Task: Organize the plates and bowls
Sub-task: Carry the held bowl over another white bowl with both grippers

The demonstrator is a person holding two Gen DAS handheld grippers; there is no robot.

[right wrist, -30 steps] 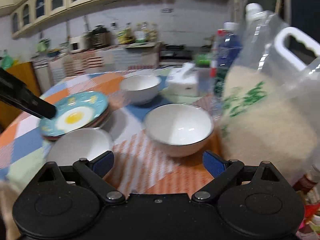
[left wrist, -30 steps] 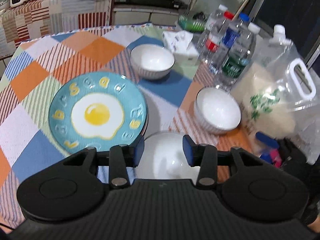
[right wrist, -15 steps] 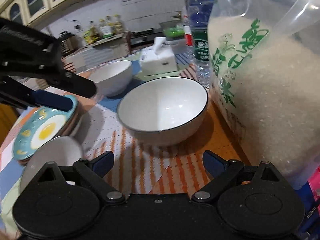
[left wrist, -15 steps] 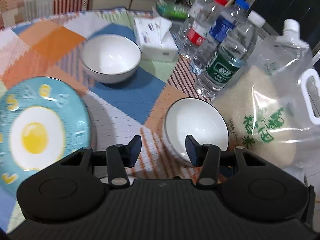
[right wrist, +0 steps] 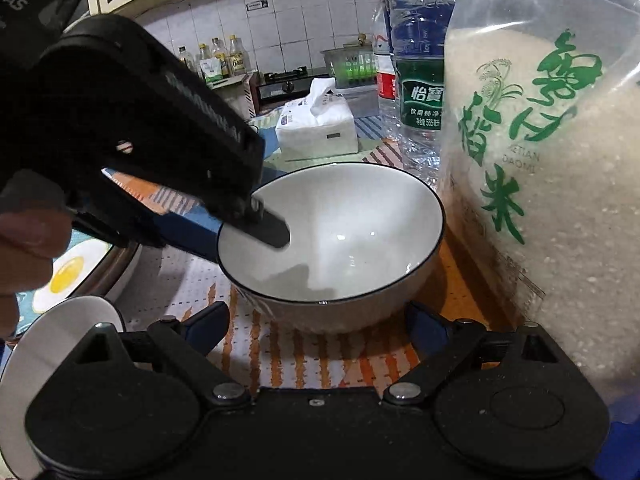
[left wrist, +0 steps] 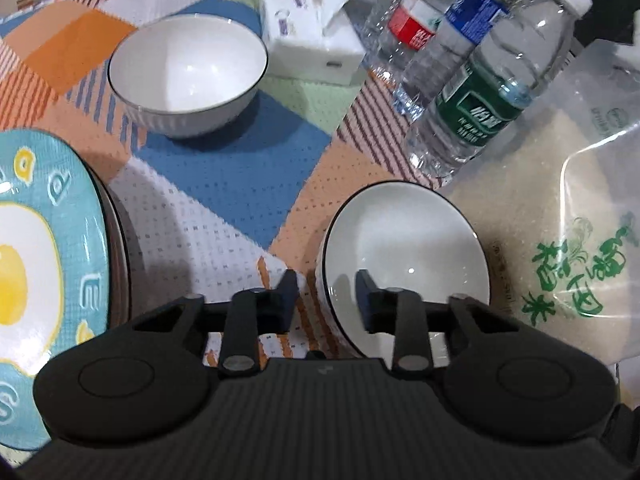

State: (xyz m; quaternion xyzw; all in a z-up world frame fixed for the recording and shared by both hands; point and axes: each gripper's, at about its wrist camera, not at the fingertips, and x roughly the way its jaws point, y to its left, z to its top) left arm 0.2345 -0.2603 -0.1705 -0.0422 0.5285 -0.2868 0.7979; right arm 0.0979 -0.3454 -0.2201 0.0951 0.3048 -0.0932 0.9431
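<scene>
Currently your left gripper [left wrist: 326,300] has its fingers partly open and straddling the near rim of the near bowl [left wrist: 404,248]: one finger sits inside the bowl, the other outside its wall. Nothing is clamped yet. Your right gripper [right wrist: 318,320] is spread wide and empty, low in front of the same bowl, with a finger either side of its base and not touching it.

The near bowl stands on the table [left wrist: 224,184] just beside the bag of rice [left wrist: 560,248] and near the water bottles [left wrist: 476,104]. A second bowl [left wrist: 188,76] stands further off beside the tissue box [left wrist: 312,36], a third bowl [right wrist: 60,344] lies close on the left, and the egg-pattern plate [left wrist: 44,272] tops a stack at the left.

Risks, as judged:
- A rim pinch on a glazed bowl is likely to slip or tilt the bowl on lifting.
- Swinging right would knock the rice bag or topple a bottle.
- Both grippers crowd one bowl; closing both invites a collision.
</scene>
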